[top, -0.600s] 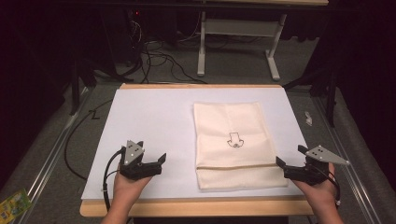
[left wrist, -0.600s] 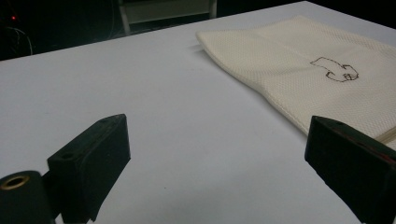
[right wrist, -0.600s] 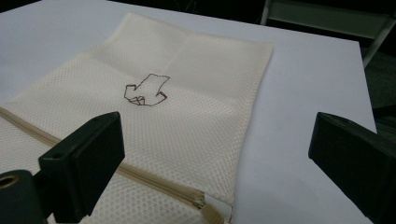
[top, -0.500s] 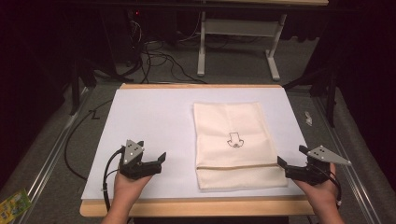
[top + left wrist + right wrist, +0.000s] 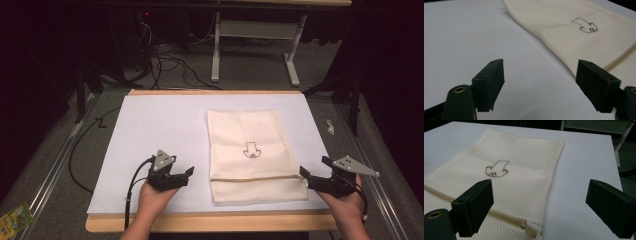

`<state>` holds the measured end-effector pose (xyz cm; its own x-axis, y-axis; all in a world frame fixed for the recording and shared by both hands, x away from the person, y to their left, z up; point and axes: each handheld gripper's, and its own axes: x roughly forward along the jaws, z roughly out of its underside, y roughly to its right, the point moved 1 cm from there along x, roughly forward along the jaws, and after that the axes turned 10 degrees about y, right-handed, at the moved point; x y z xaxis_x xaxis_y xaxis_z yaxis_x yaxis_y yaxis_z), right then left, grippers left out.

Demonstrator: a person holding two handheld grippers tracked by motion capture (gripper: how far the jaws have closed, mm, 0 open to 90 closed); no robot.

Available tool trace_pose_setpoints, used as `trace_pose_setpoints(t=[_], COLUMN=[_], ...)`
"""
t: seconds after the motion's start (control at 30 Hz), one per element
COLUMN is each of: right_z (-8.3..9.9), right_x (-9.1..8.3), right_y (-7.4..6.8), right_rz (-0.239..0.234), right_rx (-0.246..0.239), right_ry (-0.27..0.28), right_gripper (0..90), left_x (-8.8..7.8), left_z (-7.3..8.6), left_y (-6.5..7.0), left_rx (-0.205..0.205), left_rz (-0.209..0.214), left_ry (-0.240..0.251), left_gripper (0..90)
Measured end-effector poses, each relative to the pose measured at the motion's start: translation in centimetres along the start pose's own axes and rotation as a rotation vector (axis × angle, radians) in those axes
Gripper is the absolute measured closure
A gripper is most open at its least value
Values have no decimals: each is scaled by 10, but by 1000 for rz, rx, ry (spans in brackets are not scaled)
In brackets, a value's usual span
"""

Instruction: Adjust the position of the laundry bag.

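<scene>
The room beyond is dark, with a grey carpeted floor (image 5: 60, 165), tangled cables (image 5: 165, 60) and the white legs of another desk (image 5: 292, 65) at the back. In front of me sits the surface (image 5: 150, 130), a wood-edged board covered by a white sheet.

On the right half of that surface lies a cream mesh bag (image 5: 250, 135), flat, its long side running away from me. A small dark outline drawing (image 5: 251, 150) sits near its middle, and a zipper (image 5: 257, 177) crosses it close to the near end. In the right gripper view I see the zipper's pull tab (image 5: 530, 230) at the bag's right edge, with the mesh weave clearly visible.

My left gripper (image 5: 175, 176) rests low near the front edge, held in the left hand (image 5: 152, 197), just left of the bag and not touching it. Its jaws stand wide apart and hold nothing; in the left gripper view the bag's left edge runs in front of the right-hand jaw.

My right gripper (image 5: 312, 179) sits in the right hand (image 5: 345, 205) at the bag's near right corner. Its jaws are also spread wide and empty, one above the mesh beside the zipper, the other over bare white sheet. I cannot tell whether the jaw touches the fabric.

A small pale scrap (image 5: 330, 126) lies on the floor off the right side, and a green-and-yellow packet (image 5: 12, 220) shows at the bottom left corner.
</scene>
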<state>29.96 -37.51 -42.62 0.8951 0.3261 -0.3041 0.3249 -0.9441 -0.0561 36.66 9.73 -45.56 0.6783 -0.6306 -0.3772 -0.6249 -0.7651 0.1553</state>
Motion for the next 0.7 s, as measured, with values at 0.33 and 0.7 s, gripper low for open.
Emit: trace_pose_setpoints(t=[0.33, 0.7], right_z=[4, 5], right_x=[2, 1], right_y=[6, 7], right_rz=[-10, -12], right_rx=[31, 23], right_ry=[-15, -13], right_gripper=[105, 149], left_x=[100, 128], left_z=[-21, -22], left_y=[14, 19], left_rx=[-83, -62], left_rz=[-60, -175], left_ry=[-67, -140], left_gripper=[538, 882])
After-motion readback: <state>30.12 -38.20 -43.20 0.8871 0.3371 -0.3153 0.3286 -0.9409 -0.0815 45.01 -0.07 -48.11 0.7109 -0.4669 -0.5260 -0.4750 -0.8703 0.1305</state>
